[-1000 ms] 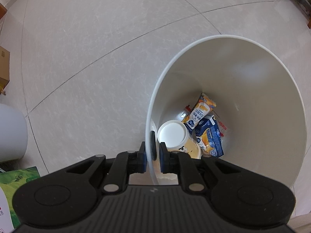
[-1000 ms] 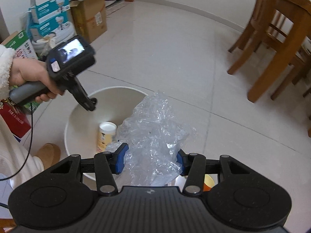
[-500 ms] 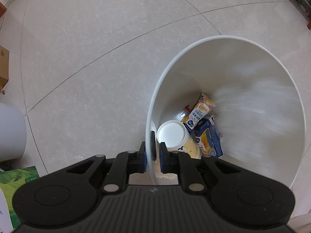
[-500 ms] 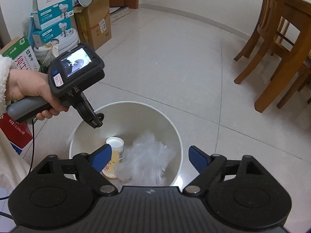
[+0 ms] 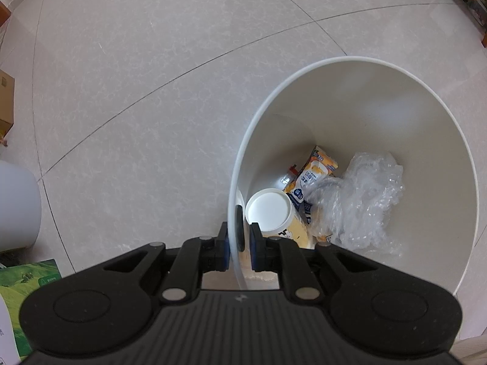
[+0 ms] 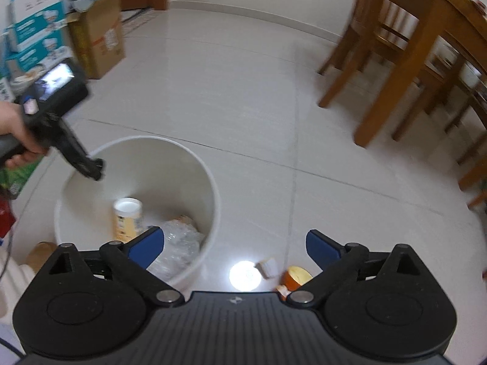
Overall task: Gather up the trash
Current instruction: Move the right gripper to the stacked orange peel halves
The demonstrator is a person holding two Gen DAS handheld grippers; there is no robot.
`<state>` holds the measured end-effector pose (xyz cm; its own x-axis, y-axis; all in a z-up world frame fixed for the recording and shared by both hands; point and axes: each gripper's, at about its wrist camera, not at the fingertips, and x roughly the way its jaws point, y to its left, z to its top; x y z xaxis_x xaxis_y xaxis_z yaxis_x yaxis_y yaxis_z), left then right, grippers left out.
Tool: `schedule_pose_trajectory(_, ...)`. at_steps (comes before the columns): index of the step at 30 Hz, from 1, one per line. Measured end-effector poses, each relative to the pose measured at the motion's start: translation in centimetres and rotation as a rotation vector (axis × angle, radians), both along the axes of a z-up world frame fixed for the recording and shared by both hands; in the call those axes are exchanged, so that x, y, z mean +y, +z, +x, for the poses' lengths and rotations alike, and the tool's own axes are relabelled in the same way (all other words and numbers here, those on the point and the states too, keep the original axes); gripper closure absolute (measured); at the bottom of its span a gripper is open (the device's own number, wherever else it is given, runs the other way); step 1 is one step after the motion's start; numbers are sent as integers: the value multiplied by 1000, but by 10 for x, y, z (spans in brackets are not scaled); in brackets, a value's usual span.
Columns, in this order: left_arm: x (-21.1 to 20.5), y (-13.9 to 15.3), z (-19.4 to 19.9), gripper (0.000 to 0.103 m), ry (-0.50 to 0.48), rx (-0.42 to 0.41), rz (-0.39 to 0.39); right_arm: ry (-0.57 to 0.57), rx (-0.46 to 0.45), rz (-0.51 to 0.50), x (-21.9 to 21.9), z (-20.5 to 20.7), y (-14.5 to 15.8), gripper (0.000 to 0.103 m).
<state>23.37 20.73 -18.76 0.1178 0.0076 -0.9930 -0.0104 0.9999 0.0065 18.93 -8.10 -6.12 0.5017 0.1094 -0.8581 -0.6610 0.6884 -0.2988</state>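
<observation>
Pale tiled floor (image 6: 243,97) w/ thin grout lines fills both views. Far left in the right wrist view: stacked cardboard boxes (image 6: 97,39) by the wall, and a hand (image 6: 12,130) gripping the handle of the left tool (image 5: 239,237). That tool is clamped on the rim of the white bin (image 5: 395,115), one finger outside the wall, one inside, pads nearly together w/ only the thin wall between them. Bin stands upright on the floor.

Inside the bin, left to right in the left wrist view: a yellow canister w/ white lid (image 5: 268,210) right beside the gripped wall, then orange-and-white snack wrappers (image 5: 313,176) leaning at the back, then a crumpled clear plastic bag (image 5: 359,200) resting at the bottom, touching the wrappers.

Right tool (image 6: 234,243) hangs above the floor just right of the bin, blue fingertips spread wide apart, nothing between them. Under it on the floor, near the bin: a bright light reflection, a small white scrap (image 6: 267,267) and an orange-yellow item (image 6: 296,276), blurred, partly hidden. Wooden chairs and table legs (image 6: 395,60) stand far right.
</observation>
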Motion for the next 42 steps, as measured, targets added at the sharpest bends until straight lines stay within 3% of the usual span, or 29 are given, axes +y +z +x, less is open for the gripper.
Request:
schedule_pose_trajectory(5,0,0,0,93,2,0,-1,-120,8,24,-43,9,-27,0)
schedule_pose_trajectory(15,0,-1,0,92,-7,-1,5,-316,43,62,-107,11,-114,0)
schedule_pose_trajectory(33,0,-1,1,92,-4,3,-5,-576,12,92,-163,76,-244,0)
schedule_pose_trajectory(42,-3,-4,1,92,-17,6,7,-582,22,41,-161,112,-302,3)
